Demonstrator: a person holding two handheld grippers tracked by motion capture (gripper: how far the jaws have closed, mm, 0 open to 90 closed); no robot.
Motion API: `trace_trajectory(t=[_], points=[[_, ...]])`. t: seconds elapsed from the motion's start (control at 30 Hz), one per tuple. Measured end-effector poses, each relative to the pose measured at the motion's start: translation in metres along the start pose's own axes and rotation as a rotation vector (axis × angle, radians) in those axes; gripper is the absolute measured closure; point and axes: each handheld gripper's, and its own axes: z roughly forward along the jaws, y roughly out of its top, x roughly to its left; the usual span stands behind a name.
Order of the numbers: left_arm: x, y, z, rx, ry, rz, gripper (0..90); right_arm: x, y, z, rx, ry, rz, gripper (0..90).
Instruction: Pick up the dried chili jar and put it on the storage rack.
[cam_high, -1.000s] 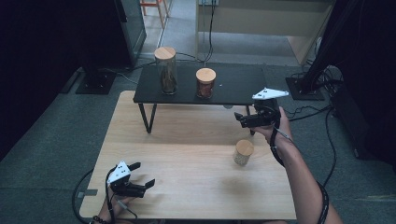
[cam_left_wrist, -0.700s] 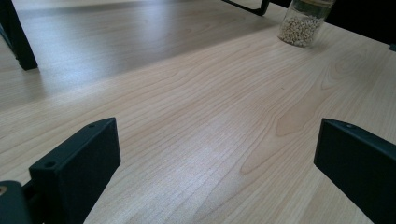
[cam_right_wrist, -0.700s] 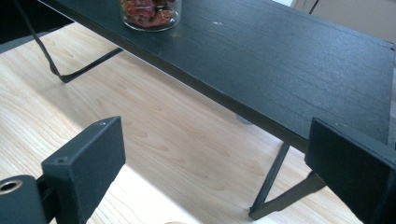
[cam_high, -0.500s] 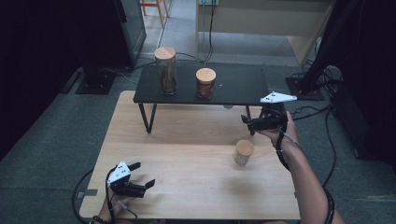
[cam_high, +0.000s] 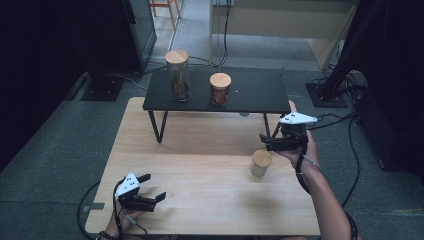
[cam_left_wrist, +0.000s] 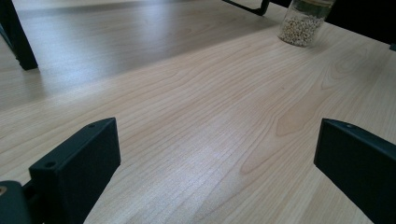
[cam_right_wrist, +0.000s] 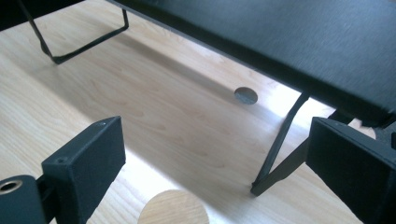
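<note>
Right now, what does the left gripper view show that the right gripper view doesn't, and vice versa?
Left gripper view: the jar from the side, glass wall with pale grains inside, far across the table. Right gripper view: the jar's wooden lid from above, close below the jaws; the black shelf top; a dark round disc on the table beneath it. Both: the jar, the wooden table, a shelf leg, and open jaws on the left hand-held gripper and the right hand-held gripper.

Dim surroundings, soft overhead glare, slight blur.
</note>
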Motion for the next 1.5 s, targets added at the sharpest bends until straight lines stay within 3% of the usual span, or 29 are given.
trace_trajectory(t=[0.53, 1.5], points=[[0.0, 0.0, 0.0, 0.0, 0.001, 0.001, 0.5, 0.015, -0.033, 0.004, -0.009, -0.022, -0.018, 4.8], [0.0, 0.0, 0.0, 0.001, 0.001, 0.001, 0.5, 0.019, -0.077, 0.035, 0.072, -0.006, 0.046, 4.8]])
